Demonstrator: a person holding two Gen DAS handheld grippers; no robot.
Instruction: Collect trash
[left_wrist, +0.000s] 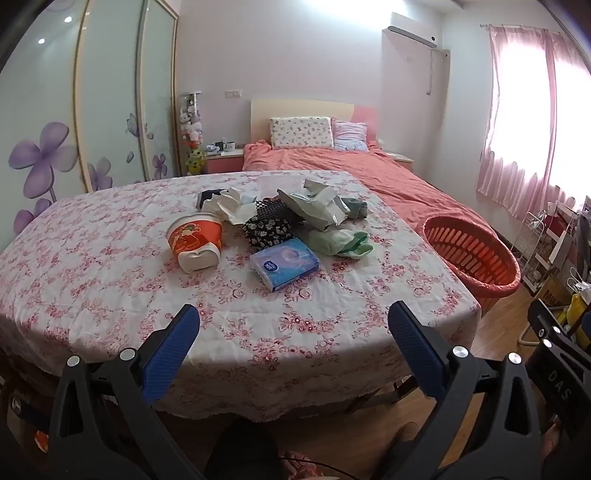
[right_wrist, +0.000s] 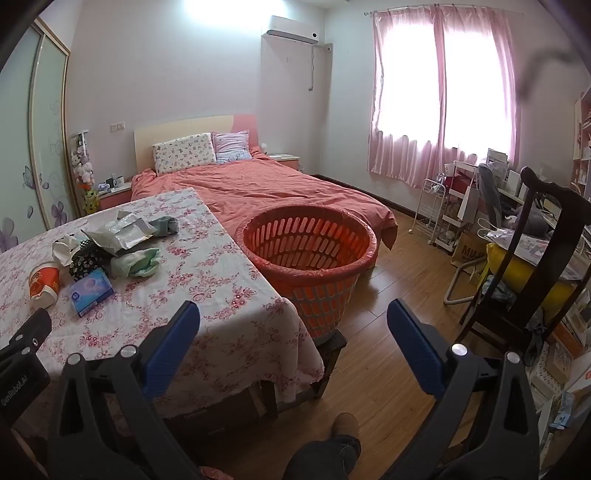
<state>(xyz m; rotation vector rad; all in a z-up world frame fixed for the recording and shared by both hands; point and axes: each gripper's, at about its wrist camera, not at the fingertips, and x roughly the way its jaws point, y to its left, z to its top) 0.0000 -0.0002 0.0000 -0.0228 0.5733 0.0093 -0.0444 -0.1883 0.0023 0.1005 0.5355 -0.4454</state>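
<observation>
On the floral-cloth table (left_wrist: 110, 280) lies a heap of litter: a tipped red-and-white paper cup (left_wrist: 194, 242), a blue tissue pack (left_wrist: 284, 263), crumpled white paper (left_wrist: 231, 206), a torn pale-green wrapper (left_wrist: 317, 206), a green cloth (left_wrist: 340, 242) and a black floral pouch (left_wrist: 267, 227). An orange slatted basket (right_wrist: 310, 254) stands on a stool at the table's right side. My left gripper (left_wrist: 293, 332) hangs open over the table's near edge, well short of the heap. My right gripper (right_wrist: 293, 332) is open over the table corner and floor, with the basket just beyond it.
A bed with a coral cover (right_wrist: 266, 188) lies behind the table and basket. A dark wooden chair (right_wrist: 532, 266) and cluttered shelves (right_wrist: 461, 206) stand on the right. A person's leg and slipper (right_wrist: 343, 432) show on the wooden floor below the right gripper.
</observation>
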